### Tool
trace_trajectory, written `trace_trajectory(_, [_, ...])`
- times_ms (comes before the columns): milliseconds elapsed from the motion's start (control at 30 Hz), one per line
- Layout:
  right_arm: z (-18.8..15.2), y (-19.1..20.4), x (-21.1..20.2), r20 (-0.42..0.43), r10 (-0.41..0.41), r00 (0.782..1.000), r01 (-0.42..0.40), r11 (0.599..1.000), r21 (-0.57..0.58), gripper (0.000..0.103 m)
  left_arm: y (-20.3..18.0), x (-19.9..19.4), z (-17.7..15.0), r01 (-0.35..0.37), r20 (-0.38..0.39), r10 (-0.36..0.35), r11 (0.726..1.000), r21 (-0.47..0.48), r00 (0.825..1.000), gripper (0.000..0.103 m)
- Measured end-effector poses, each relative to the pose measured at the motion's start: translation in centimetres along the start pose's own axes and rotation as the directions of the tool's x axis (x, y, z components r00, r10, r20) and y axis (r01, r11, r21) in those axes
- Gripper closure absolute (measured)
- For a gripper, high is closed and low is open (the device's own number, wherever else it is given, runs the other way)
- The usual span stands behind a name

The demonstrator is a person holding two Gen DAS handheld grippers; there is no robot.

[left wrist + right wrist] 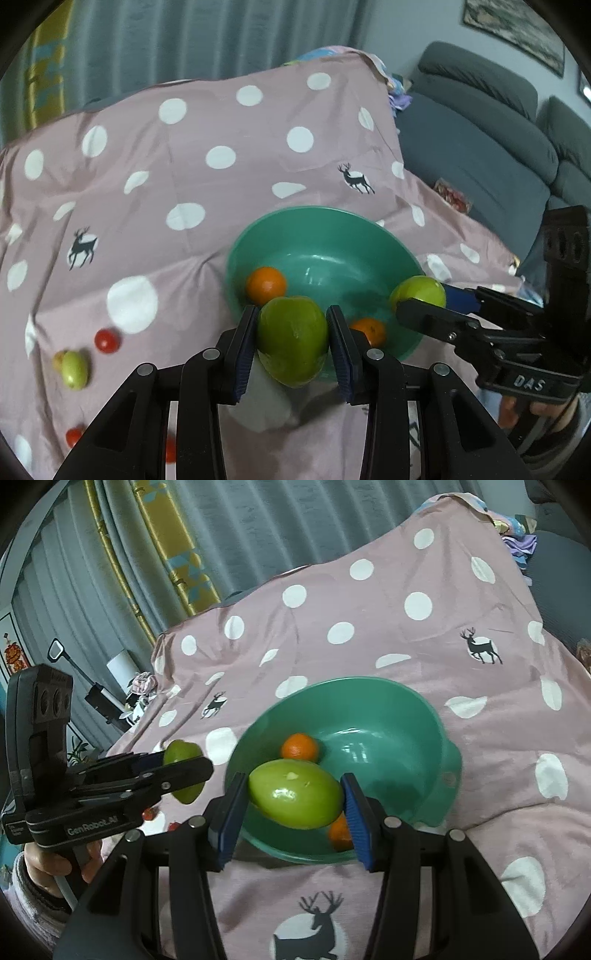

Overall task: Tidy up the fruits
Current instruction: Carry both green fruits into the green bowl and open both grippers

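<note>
My left gripper [291, 332] has its fingers [245, 343] clenched on a green fruit [291, 341] at the near rim of the green bowl [332, 225]. My right gripper [293, 808] grasps a bigger green fruit [295, 799] over the bowl. Two oranges [266, 283] lie inside. On the pink dotted cloth [184, 147], small red fruits [107, 340] and another green one [75, 369] wait to the left

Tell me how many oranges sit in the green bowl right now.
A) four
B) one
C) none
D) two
D: the green bowl holds one orange near its far side and a second orange at its near side, partly hidden behind the green fruit clamped in the right hand-held gripper.
</note>
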State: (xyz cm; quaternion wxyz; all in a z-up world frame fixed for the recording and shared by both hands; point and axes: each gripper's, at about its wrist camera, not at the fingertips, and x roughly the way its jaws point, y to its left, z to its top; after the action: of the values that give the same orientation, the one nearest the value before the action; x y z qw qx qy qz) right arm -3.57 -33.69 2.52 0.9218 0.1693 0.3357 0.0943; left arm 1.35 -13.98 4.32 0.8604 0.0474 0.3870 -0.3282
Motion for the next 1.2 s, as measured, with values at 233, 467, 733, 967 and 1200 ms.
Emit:
trace_trajectory(233, [-0.3, -1.4, 0.7, -0.015, -0.029, 0.999, 0.029, 0.999, 0.016, 0.052, -1.2, 2.3, 0.5, -0.011, -0.033, 0.012, 0.999, 0.041, 0.999, 0.065])
trace_trajectory(467, [-0.4, -1.7, 1.4, -0.029, -0.062, 0.998, 0.062, 0.998, -0.007, 0.051, -1.6, 4.1, 0.3, -0.046, -0.062, 0.05, 0.996, 0.07, 0.997, 0.065])
trace_trajectory(733, [-0.7, -1.9, 2.4, -0.061, -0.071, 0.996, 0.071, 0.997, -0.017, 0.051, -1.3, 4.9, -0.3, -0.076, -0.077, 0.082, 0.994, 0.072, 0.994, 0.065])
trace_trajectory(967, [-0.4, -2.2, 1.3, -0.03, -0.057, 0.998, 0.059, 0.998, 0.038, 0.033, -0.3, 3.3, -0.2, -0.075, -0.046, 0.077, 0.996, 0.037, 0.996, 0.037])
trace_trajectory(1200, [-0.1, -3.9, -0.9, 0.027, -0.064, 0.998, 0.06, 0.99, 0.126, 0.032, 3.9, -1.2, -1.1, -0.128, 0.018, 0.13, 0.99, -0.062, 0.991, 0.031])
